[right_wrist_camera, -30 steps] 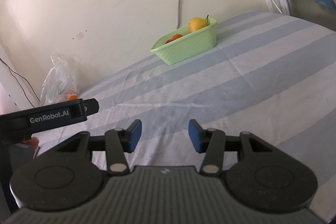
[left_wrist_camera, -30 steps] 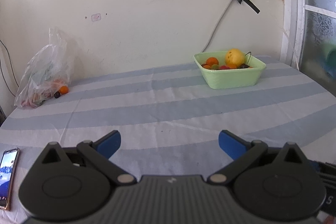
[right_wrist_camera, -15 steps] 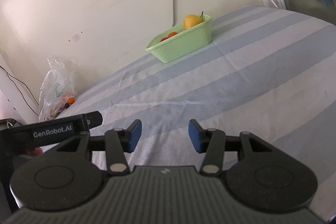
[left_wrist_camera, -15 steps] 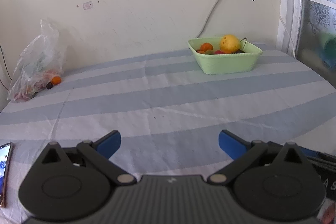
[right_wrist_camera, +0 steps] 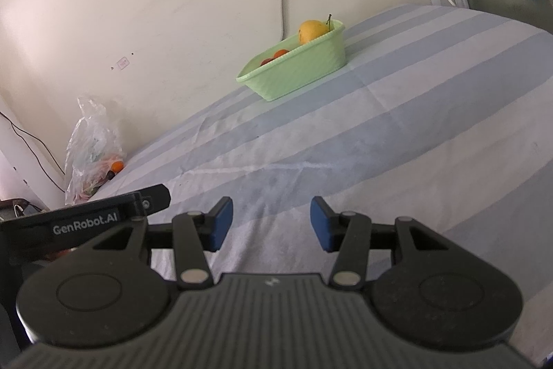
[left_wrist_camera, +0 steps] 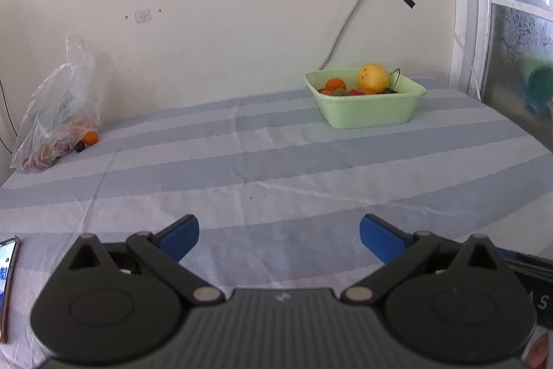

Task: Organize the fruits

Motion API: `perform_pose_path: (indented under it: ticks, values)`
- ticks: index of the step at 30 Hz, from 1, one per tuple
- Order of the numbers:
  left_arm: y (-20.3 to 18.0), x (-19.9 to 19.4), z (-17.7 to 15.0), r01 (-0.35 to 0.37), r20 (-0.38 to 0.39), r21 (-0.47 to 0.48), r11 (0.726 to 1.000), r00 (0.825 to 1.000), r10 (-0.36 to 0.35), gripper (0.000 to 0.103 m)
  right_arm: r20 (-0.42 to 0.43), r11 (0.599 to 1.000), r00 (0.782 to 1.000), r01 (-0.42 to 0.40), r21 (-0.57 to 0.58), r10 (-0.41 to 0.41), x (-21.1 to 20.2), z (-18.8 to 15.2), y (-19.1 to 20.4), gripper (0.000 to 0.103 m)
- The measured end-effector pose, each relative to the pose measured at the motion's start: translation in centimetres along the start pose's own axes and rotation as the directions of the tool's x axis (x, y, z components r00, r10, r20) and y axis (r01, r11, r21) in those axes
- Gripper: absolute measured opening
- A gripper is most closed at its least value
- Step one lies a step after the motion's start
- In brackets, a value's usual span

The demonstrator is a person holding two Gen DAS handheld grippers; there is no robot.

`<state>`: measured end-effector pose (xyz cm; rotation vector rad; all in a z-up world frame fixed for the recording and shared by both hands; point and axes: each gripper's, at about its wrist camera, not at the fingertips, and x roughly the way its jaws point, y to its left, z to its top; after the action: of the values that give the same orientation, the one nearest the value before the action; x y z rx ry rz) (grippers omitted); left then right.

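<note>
Striped cloth [left_wrist_camera: 276, 161] bare | bag [left_wrist_camera: 58, 113] far-left | basket [left_wrist_camera: 366, 106] far-right | both grippers released, empty

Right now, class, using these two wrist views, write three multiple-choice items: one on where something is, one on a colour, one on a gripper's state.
1. Where is the plastic bag?
A. inside the basket
B. by the wall, left end of the table
C. between the jaws

2. What colour is the basket?
A. pale green
B. red
C. black

3. The left gripper is:
A. shut on a fruit
B. open and empty
C. shut on the phone

Key: B, the bag sits against the wall; A, its sides are pale green; B, only tablecloth shows between the blue pads.
</note>
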<state>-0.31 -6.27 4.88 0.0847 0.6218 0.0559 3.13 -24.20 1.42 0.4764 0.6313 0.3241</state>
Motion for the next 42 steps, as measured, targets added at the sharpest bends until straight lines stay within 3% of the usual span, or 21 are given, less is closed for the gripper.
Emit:
perform_pose_path:
  ticks: [8,18,29,42]
  values:
    - [-0.6,-0.7,-0.5,-0.012,0.028,0.028,1.0,1.0,0.011,0.103,0.015,1.0,1.0,0.01,0.0,-0.01,-0.3,0.0,-0.1,0.053]
    - [-0.7,-0.1,-1.3,-0.007,-0.03,-0.013,1.0,1.0,0.007,0.103,0.033,0.999,0.999,0.035,0.015,-0.035,-0.8,0.2,-0.9,0.053]
    - [-0.7,0.9,-2.3,0.06,-0.112,-0.075,0.995,0.991,-0.068,0.103,0.037,0.999,0.998,0.042,0.031,-0.043,-0.9,0.3,-1.4,0.053]
    - [-1.1,1.1,-2.7,0.067,-0.143,-0.09,0.994,0.986,-0.079,0.103,0.03,0.998,0.999,0.041,0.04,-0.042,-0.8,0.3,-1.8,0.053]
